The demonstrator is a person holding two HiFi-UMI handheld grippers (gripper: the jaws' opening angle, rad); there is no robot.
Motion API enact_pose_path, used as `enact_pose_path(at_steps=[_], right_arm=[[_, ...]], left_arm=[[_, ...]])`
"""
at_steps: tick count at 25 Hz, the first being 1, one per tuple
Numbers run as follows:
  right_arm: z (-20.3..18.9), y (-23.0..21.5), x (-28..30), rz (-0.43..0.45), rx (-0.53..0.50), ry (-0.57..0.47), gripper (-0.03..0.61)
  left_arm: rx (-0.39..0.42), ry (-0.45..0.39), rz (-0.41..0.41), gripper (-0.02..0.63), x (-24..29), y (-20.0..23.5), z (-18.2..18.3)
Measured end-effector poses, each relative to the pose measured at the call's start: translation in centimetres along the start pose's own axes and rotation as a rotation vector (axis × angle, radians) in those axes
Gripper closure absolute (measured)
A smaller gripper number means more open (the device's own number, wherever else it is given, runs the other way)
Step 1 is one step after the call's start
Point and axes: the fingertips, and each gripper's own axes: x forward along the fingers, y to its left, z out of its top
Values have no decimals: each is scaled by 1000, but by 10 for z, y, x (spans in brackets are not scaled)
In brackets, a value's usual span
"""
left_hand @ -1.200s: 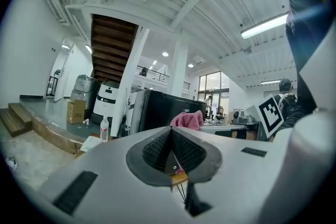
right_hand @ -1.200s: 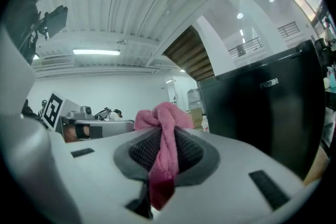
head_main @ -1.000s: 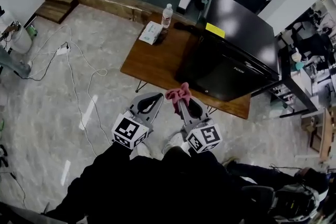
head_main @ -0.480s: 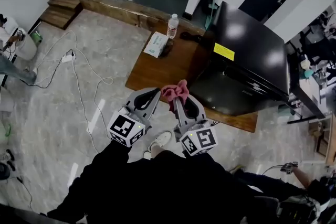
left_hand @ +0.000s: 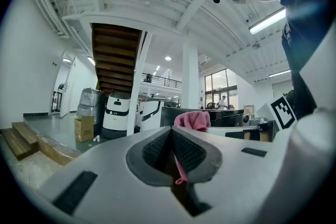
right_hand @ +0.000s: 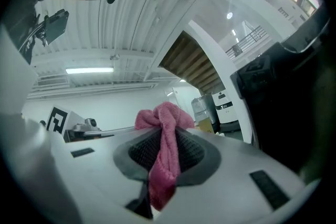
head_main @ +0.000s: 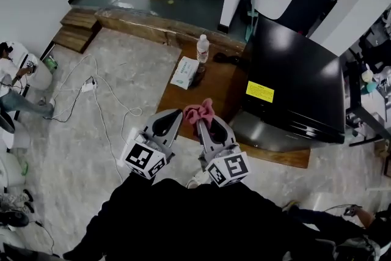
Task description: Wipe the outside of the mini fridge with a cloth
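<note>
Right hand-held gripper [head_main: 200, 124]: clamps pink cloth [head_main: 198, 112]. Left hand-held gripper [head_main: 176, 116]: closed, empty. Mini fridge [head_main: 293, 79], frame right: wiping apparently unstarted.

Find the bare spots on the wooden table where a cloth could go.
Bare table lies between the pack and the fridge, down to the near edge. The far end is crowded: bottle, pack and a dark item. The fridge fills the right side.
</note>
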Motion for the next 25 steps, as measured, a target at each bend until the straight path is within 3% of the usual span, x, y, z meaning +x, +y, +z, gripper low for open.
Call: enact_pose_path(at_steps=[6, 12, 20, 25], right_arm=[[5, -12, 31, -11, 40, -39, 509], [3, -40, 83, -89, 132, -79, 510], [18, -110, 165, -357, 258, -219, 511], [48, -165, 191, -538, 340, -425, 511]], left_arm=[[9, 11, -5, 609, 23, 25, -4], [7, -7, -75, 607, 70, 72, -5], [25, 2, -328, 609, 153, 146, 9], [42, -6, -506, 609, 212, 174, 29]])
